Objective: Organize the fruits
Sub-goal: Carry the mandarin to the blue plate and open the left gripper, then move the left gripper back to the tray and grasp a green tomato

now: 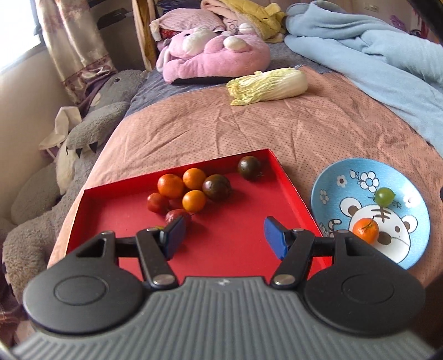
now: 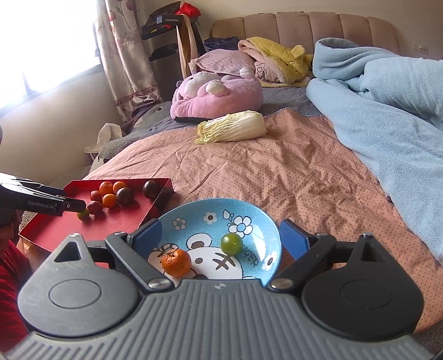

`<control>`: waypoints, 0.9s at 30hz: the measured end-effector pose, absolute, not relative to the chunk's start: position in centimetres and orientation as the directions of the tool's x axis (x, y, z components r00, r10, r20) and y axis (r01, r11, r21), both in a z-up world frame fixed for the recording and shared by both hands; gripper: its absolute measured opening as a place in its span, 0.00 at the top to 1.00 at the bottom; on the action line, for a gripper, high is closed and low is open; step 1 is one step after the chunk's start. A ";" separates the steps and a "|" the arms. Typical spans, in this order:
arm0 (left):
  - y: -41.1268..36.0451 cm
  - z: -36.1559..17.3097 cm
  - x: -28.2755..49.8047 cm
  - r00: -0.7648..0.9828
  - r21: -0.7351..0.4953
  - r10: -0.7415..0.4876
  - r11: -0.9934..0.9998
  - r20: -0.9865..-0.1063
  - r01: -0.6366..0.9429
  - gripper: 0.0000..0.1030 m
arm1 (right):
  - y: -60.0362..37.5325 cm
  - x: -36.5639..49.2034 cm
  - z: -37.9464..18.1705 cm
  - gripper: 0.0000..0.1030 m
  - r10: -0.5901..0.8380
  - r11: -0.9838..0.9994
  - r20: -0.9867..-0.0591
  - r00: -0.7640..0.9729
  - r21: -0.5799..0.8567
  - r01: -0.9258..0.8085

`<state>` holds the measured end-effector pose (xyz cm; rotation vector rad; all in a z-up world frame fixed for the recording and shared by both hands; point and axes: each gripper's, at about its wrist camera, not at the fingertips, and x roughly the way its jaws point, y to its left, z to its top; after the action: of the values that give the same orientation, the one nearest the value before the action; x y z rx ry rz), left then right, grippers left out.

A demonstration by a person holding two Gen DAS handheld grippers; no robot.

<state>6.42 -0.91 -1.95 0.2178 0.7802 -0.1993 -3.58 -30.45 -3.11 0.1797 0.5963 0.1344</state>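
Claws (image 1: 223, 238) (image 2: 221, 238) apart, nothing gripped.

A bed (image 2: 277, 171) fills the room; padded headboard (image 2: 318, 27) at twelve o'clock, bright window (image 2: 41, 47) and curtain (image 2: 124, 61) at ten.

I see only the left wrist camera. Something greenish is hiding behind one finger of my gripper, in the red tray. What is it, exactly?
Observer: It is a small green fruit. It lies in the red tray, right at the tip of the left gripper.
Operator: Where is the right gripper? My view does not show it.
Observer: The right gripper hovers open, low over the near side of the blue plate, and it grips nothing.
Operator: What is at the far end of the bed?
Observer: A padded headboard stands behind the blue blanket.
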 end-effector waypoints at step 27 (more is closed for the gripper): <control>6.6 -2.2 9.0 0.697 0.078 0.031 0.996 -0.716 0.036 0.36 | -22.5 0.8 -2.0 0.09 0.304 0.953 -0.541 0.784 0.177 -0.247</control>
<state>8.97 6.56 -2.17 0.0879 0.7995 -0.0029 0.81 -22.51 -1.98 0.0981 0.6003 0.2975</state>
